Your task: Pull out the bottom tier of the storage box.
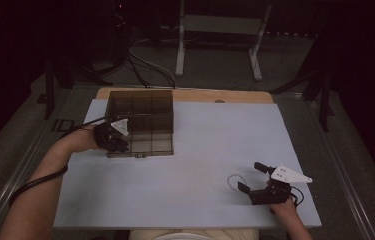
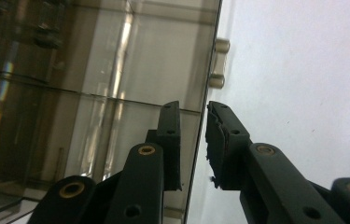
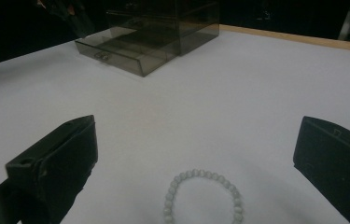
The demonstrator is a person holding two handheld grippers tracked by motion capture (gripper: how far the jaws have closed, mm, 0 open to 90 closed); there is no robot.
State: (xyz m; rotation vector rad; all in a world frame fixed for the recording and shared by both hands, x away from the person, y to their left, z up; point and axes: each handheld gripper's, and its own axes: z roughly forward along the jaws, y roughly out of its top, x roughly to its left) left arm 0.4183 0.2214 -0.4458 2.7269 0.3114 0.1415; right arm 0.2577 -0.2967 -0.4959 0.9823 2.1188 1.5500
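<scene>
A smoky clear drawer box [image 1: 140, 107] stands at the back left of the white table. Its bottom drawer [image 1: 147, 146] is pulled out toward me. My left gripper [image 1: 120, 144] is at the drawer's front left corner. In the left gripper view its jaws [image 2: 193, 140] stand on either side of the thin front wall [image 2: 163, 60], shut on it. A pale bead bracelet [image 1: 235, 181] lies flat near the front right. My right gripper [image 1: 250, 177] stands open just behind it, and the bracelet [image 3: 203, 196] lies on the table between its wide-apart jaws [image 3: 196, 140].
The drawer's small handle [image 2: 219, 63] sticks out of the front wall. The box [image 3: 163, 18] and its open drawer [image 3: 116, 53] show far off in the right gripper view. A wooden table edge [image 1: 200, 95] runs behind the white mat. Cables and a metal stand [image 1: 215, 30] are on the floor beyond.
</scene>
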